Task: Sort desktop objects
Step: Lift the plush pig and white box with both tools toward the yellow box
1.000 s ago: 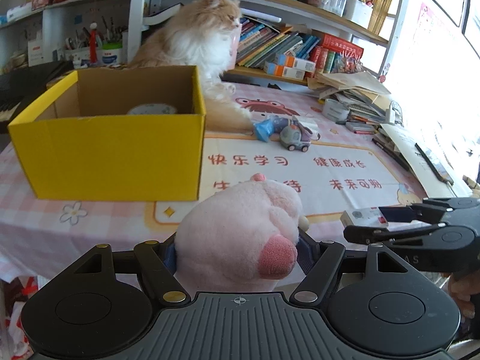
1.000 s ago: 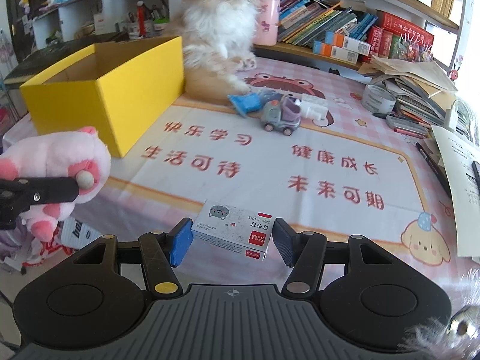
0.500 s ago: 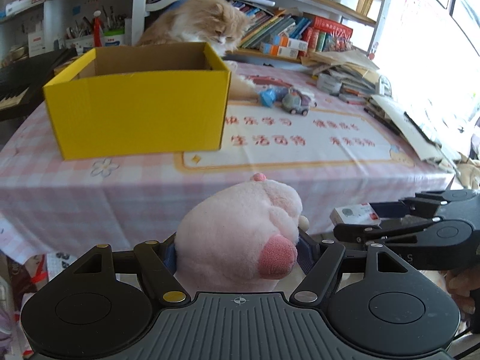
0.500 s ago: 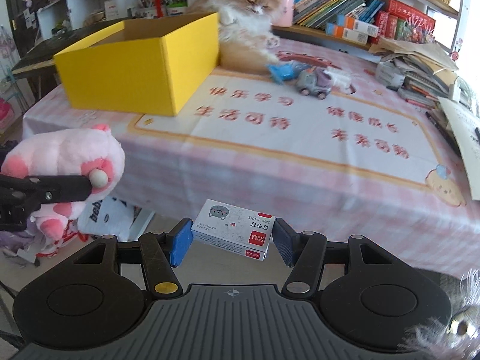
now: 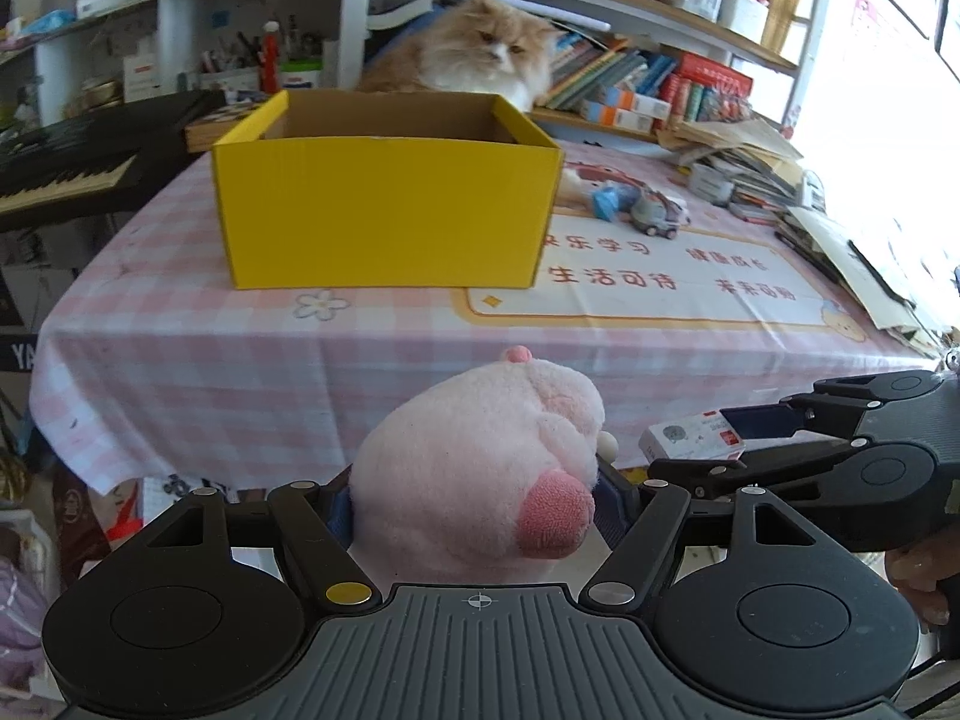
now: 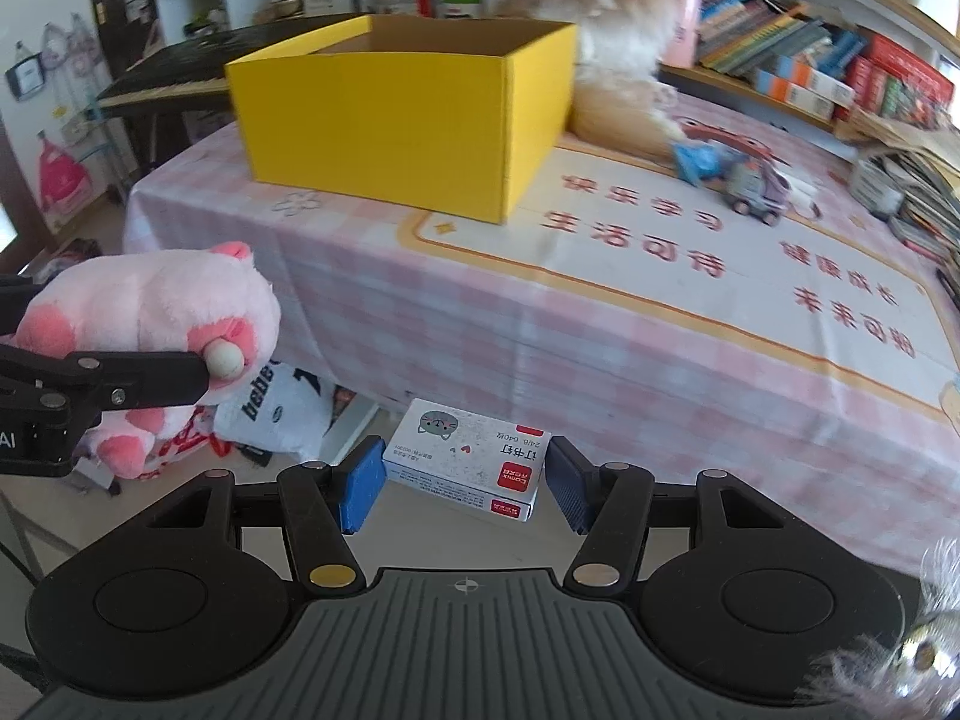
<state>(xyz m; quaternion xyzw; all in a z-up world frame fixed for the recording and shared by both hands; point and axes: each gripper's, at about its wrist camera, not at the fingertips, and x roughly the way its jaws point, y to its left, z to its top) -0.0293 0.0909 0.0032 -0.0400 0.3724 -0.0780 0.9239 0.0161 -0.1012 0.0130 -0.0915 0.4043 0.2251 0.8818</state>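
The pink plush toy (image 5: 480, 462) sits clamped between the fingers of my left gripper (image 5: 480, 501), its soft body bulging out past both pads, and I hold it in the air in front of the table's near edge. My right gripper (image 6: 459, 483) is closed part-way on the small white staple box (image 6: 465, 462), one blue pad (image 6: 360, 486) pressed against each short end, the box lying flat and slightly skewed between them, also off the table. Seen from the left wrist, that box (image 5: 690, 444) hangs just beside the plush, to its right. The yellow cardboard box (image 5: 384, 204) stands open-topped on the pink checked tablecloth (image 5: 240, 354), well apart from both tools. A fluffy cat (image 5: 486, 60) sits behind it, and a toy truck (image 5: 657, 216) rests on the printed mat (image 5: 660, 282).
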